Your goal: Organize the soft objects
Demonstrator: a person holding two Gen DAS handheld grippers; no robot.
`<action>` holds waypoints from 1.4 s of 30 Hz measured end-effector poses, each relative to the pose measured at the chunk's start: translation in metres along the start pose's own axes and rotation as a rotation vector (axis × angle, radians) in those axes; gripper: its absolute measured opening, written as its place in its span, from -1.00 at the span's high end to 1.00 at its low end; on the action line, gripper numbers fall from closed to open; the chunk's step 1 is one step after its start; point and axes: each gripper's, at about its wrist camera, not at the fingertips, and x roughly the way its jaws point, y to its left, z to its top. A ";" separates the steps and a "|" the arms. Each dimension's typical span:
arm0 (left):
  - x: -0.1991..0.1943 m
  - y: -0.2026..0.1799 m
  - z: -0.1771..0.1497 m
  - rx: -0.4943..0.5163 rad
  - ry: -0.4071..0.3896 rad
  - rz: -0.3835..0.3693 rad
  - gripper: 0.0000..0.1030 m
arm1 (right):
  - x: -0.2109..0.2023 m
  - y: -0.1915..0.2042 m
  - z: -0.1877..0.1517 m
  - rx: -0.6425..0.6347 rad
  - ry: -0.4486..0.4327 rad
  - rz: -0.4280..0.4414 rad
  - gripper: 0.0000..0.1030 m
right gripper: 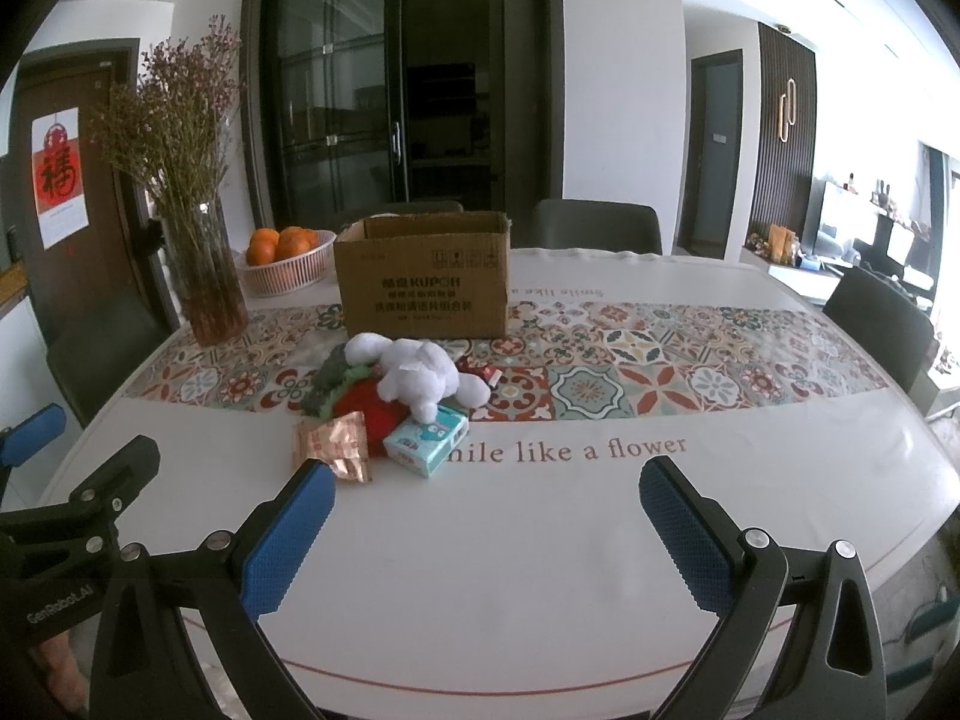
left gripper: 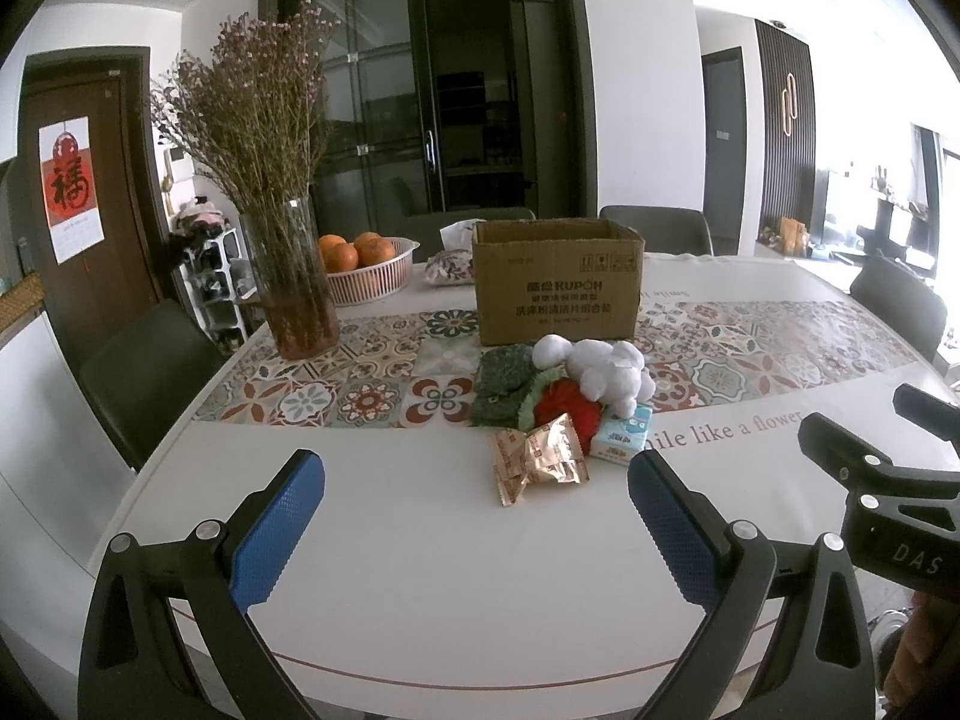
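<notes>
A pile of soft things lies mid-table in front of an open cardboard box (left gripper: 558, 279) (right gripper: 423, 276). A white plush rabbit (left gripper: 606, 372) (right gripper: 414, 372) lies on a red plush (left gripper: 570, 402) (right gripper: 366, 405) and a green knitted piece (left gripper: 501, 387) (right gripper: 327, 378). Gold snack packets (left gripper: 537, 462) (right gripper: 333, 447) and a light blue tissue pack (left gripper: 621, 435) (right gripper: 426, 441) lie at the pile's near edge. My left gripper (left gripper: 477, 516) is open and empty, short of the packets. My right gripper (right gripper: 486, 519) is open and empty, right of the pile.
A glass vase of dried flowers (left gripper: 291, 288) (right gripper: 207, 276) and a basket of oranges (left gripper: 366, 267) (right gripper: 285, 258) stand at the back left. A floral pouch (left gripper: 450, 267) lies behind the box. Dark chairs (left gripper: 657, 228) (right gripper: 597, 225) surround the white table (left gripper: 420, 540) (right gripper: 540, 540).
</notes>
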 end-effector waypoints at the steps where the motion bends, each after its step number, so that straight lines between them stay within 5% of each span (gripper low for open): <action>1: 0.000 0.000 0.000 0.000 0.000 -0.001 -1.00 | 0.000 0.000 0.000 0.000 0.000 0.000 -1.00; 24: 0.039 -0.007 -0.004 -0.033 0.110 -0.029 -1.00 | 0.059 -0.001 0.007 -0.046 0.082 0.091 -1.00; 42: 0.118 -0.018 -0.006 -0.039 0.227 -0.034 -1.00 | 0.163 0.010 0.023 -0.238 0.277 0.237 -1.00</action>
